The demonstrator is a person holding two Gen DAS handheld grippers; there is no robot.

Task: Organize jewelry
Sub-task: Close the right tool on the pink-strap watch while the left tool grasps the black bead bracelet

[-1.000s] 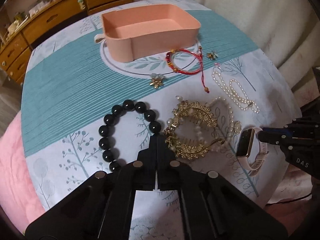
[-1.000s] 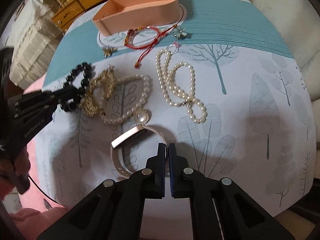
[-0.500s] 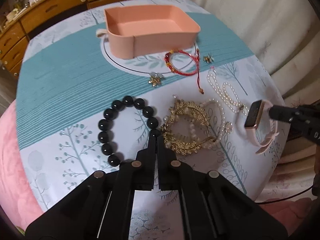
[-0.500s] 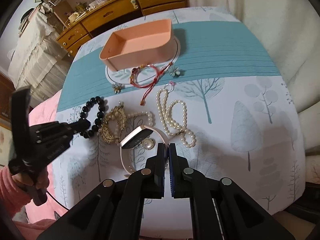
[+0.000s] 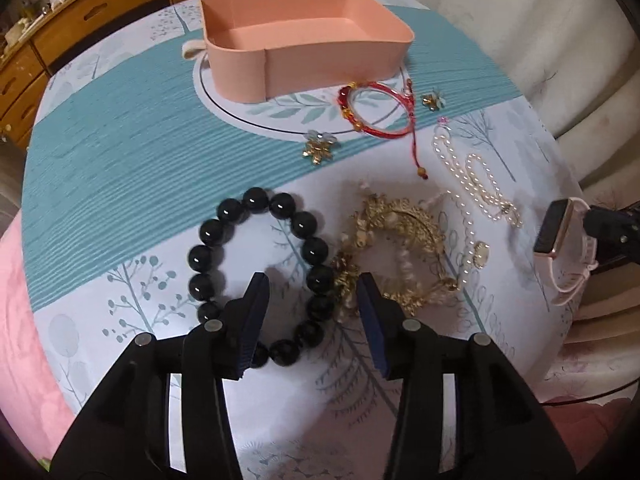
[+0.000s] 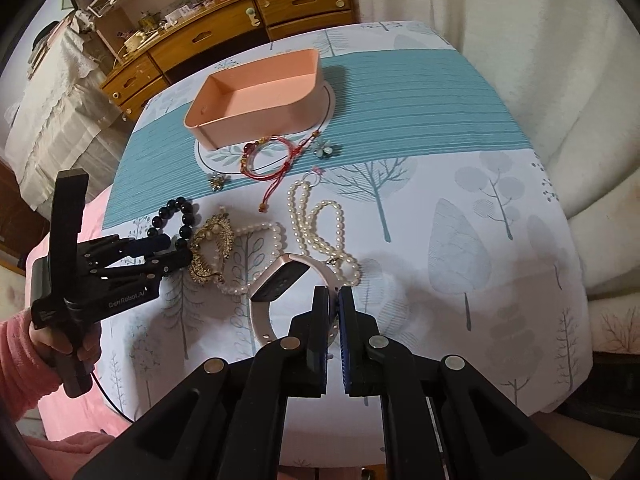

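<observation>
1. Round table [image 5: 120,152], cloth printed with pale trees and a teal stripe; wooden drawer chest [image 6: 240,32] behind, white curtain [image 6: 520,60] to the side.
2. Pink tray [image 5: 304,68]: on the far part of the table, on the teal stripe, nothing visible inside.
3. Red cord bracelet [image 5: 376,110]: flat on the cloth just in front of the tray; one small flower charm [image 5: 320,146] and another [image 5: 434,100] lie to either side of it.
4. Pearl necklace [image 5: 472,176]: looped on the cloth, near the red cord bracelet.
5. Gold ornament [image 5: 400,248]: tangled with a second strand of pearls, just beside the black bead bracelet [image 5: 260,272].
6. Left gripper [image 5: 312,304]: jaws have just been opening and stand spread, hanging over the near side of the black bead bracelet; pads press on nothing. A hand [image 6: 64,344] in a pink sleeve holds its grip.
7. Right gripper [image 6: 334,312]: jaws pressed nearly together, pinching the strap of the pink watch [image 6: 280,280].
8. Pink watch: lifted clear of the cloth, dark rectangular face tilted, strap loop hanging; seen from the left wrist at the table's right edge, off the surface.
</observation>
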